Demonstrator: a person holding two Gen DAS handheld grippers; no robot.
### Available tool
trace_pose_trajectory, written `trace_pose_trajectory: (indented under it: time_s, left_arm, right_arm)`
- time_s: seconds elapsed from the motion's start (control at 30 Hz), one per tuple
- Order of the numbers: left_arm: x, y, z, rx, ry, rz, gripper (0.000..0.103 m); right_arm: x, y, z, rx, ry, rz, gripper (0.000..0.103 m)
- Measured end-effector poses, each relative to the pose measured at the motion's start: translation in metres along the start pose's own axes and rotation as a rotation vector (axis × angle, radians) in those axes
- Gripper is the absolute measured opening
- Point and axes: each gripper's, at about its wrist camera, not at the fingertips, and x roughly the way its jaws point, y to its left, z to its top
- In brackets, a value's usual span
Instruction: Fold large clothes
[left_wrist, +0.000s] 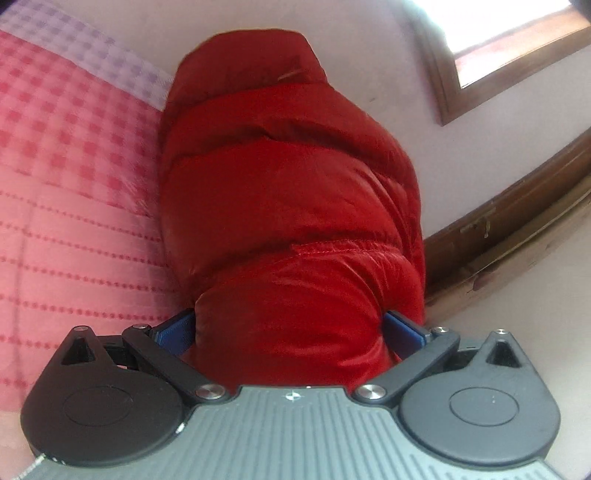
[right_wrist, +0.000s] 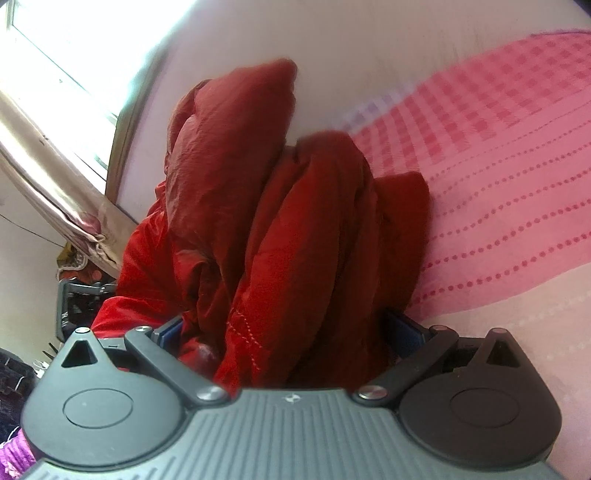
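Observation:
A red puffy quilted jacket (left_wrist: 288, 192) fills the middle of the left wrist view, hanging lifted beside the pink bed. My left gripper (left_wrist: 290, 328) is shut on a thick padded fold of it, with only the blue pads (left_wrist: 177, 332) showing at either side. In the right wrist view the same red jacket (right_wrist: 280, 221) is bunched in several folds. My right gripper (right_wrist: 284, 332) is shut on that bunch, and its blue fingers (right_wrist: 404, 330) are mostly buried in the fabric.
A pink checked and dotted bedspread (left_wrist: 66, 192) covers the bed (right_wrist: 498, 192). A pale wall with a wooden-framed window (left_wrist: 498, 48) stands behind. A curtain (right_wrist: 48, 177) hangs by the window, with dark clutter (right_wrist: 77, 299) below it.

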Motion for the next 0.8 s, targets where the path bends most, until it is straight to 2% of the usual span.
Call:
trace_pose_trajectory:
  time_s: [0.17,0.27,0.33,0.47,0.53,0.63,0.73,0.8]
  left_arm:
    - [0.003,-0.005,-0.001,0.040,0.016,0.026,0.103]
    - [0.002,-0.016,-0.006,0.097,-0.011,0.076,0.101]
    - [-0.001,-0.022,-0.011,0.117,-0.037,0.109,0.096]
    - [-0.006,-0.047,-0.023,0.203,-0.093,0.198,0.087]
    - [-0.008,-0.056,-0.027,0.227,-0.109,0.230,0.083]
    - [-0.014,-0.064,-0.033,0.238,-0.119,0.249,0.082]
    - [-0.020,-0.059,-0.036,0.218,-0.110,0.236,0.084]
    - [-0.022,-0.053,-0.035,0.207,-0.104,0.232,0.090]
  right_arm:
    - [0.006,-0.001,0.004,0.008,0.006,0.022,0.103]
    - [0.009,0.004,0.003,-0.034,-0.002,0.009,0.103]
    - [0.007,0.010,-0.001,-0.062,-0.029,-0.005,0.102]
    - [0.001,0.027,-0.006,-0.138,-0.081,-0.026,0.085]
    - [-0.001,0.035,-0.007,-0.165,-0.092,-0.042,0.079]
    - [-0.005,0.047,-0.008,-0.199,-0.096,-0.060,0.073]
    - [-0.005,0.050,-0.008,-0.206,-0.074,-0.054,0.074]
    - [-0.002,0.048,-0.006,-0.193,-0.057,-0.053,0.084]
